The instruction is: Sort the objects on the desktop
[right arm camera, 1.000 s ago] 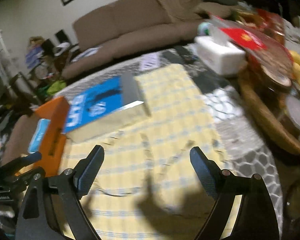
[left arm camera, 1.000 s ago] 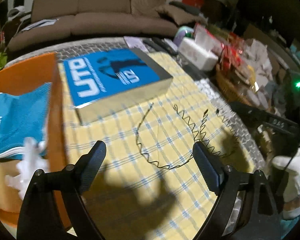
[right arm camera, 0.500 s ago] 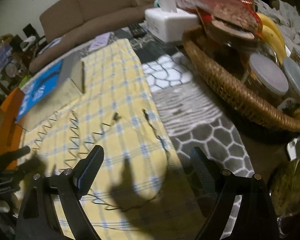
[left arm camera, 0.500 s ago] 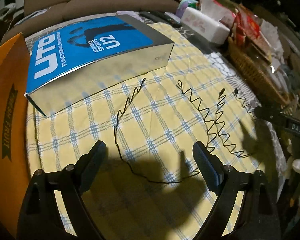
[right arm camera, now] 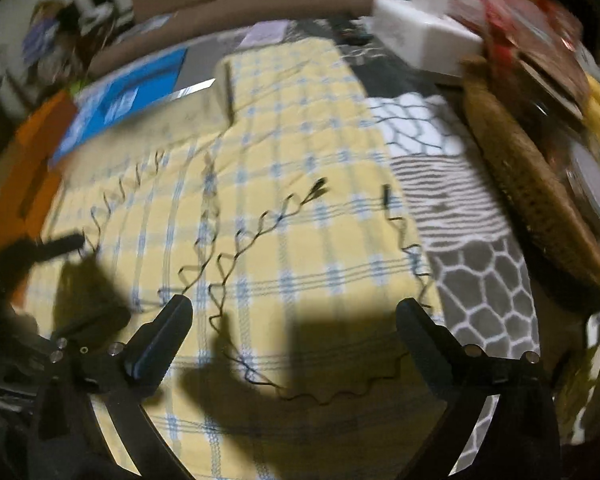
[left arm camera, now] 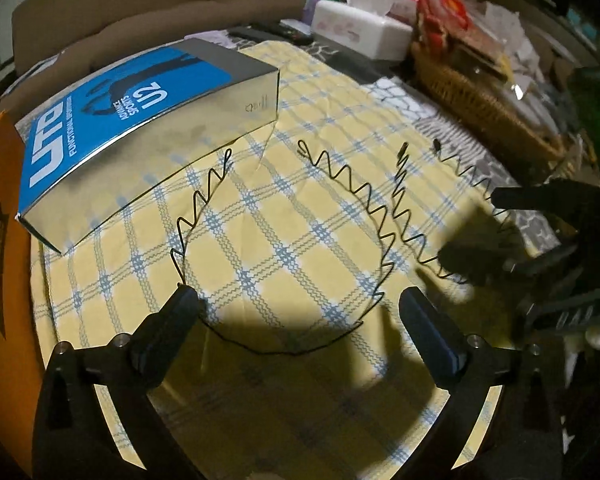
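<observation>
Left gripper (left arm camera: 298,304): black two-finger tool, jaws spread wide, nothing between them; it hangs low over the curved back of the nearer hairband, its left finger tip (left arm camera: 186,300) just at the wire.
Right gripper (right arm camera: 294,316): matching black tool, jaws likewise wide apart and holding nothing; it sits over the other hairband, whose curved back lies between the fingers.
First thin black zigzag wire hairband (left arm camera: 284,240): springy wavy metal bent into an open U, lying flat on the cloth, its two ends pointing away towards the box.
Second thin black zigzag wire hairband (right arm camera: 300,280): same wavy wire and U shape, flat on the cloth just beside the first, towards the cloth's right edge; small dark tips at its ends. The right view is motion-blurred.
Yellow cloth with blue and white check (left arm camera: 300,208): woven, slightly creased, spread over the table under both hairbands.
Grey and white patterned table cover (right arm camera: 484,292): honeycomb and striped print, showing beyond the cloth's right edge.
Orange cardboard box printed "FRESH FRUIT" (left arm camera: 0,280): matte wall, at the far left.
Blue and silver rectangular box lettered "UTO" (left arm camera: 140,120): glossy, shiny sides, lying flat at the cloth's far left.
Brown woven wicker basket (right arm camera: 540,200): coarse curved rim, right of the table cover, holding jars and bananas.
White tissue box (left arm camera: 360,34): smooth, behind the cloth.
Brown fabric sofa (left arm camera: 140,0): farthest back.
</observation>
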A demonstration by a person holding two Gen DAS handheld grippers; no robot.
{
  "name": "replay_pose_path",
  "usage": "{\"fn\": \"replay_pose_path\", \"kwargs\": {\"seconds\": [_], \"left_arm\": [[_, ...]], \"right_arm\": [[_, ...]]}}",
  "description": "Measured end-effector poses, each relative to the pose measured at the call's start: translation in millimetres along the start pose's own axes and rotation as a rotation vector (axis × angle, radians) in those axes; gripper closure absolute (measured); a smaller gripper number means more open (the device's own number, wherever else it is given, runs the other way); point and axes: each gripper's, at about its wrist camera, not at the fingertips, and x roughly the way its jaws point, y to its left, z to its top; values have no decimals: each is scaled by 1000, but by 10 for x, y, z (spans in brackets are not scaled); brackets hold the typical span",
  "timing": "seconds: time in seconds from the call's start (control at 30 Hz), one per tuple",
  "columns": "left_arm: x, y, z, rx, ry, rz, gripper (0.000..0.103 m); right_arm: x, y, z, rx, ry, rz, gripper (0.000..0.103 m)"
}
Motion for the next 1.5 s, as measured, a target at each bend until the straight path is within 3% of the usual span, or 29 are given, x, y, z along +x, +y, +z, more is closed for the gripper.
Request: {"fn": "replay_pose_path", "kwargs": {"seconds": [0.17, 0.23, 0.33, 0.43, 0.53, 0.57, 0.6, 0.9, 1.0, 1.03, 1.17, 1.33, 1.5], "left_arm": [[57, -12, -28, 29, 13, 5, 3], [74, -17, -49, 48, 11, 39, 10], [70, -20, -56, 50, 4, 44, 11], [46, 11, -51, 36, 2, 35, 12], [-25, 72, -69, 14, -15, 20, 13], [-56, 96, -70, 4, -24, 15, 13], [-85, 118, -74, -5, -30, 8, 13], [-374, 363, -13, -89, -73, -60, 13], [-466, 449, -9, -115, -83, -74, 13], [-485, 481, -10, -125, -85, -82, 20], [-557, 658, -18, -190, -87, -123, 20], [-589, 741, -46, -211, -95, -139, 20], [-689, 752, -36, -228, -126, -140, 21]], "right_arm": [[202, 73, -57, -51, 68, -29, 1], [266, 39, -73, -29, 95, -9, 0], [255, 4, -70, -11, 92, 7, 0], [199, -31, -73, -5, 83, 19, 7], [101, -101, -68, 26, 50, 78, 32], [62, -142, -58, 57, 31, 151, 59], [47, -164, -56, 79, 20, 193, 78], [316, -224, 22, 233, 0, 563, 75], [521, -315, 34, 391, 5, 806, 72], [575, -327, 26, 429, 2, 852, 71], [700, -358, 28, 575, -50, 1084, 66], [678, -298, 96, 656, -123, 1267, 63], [526, -215, 254, 646, -176, 1331, 61]]}}
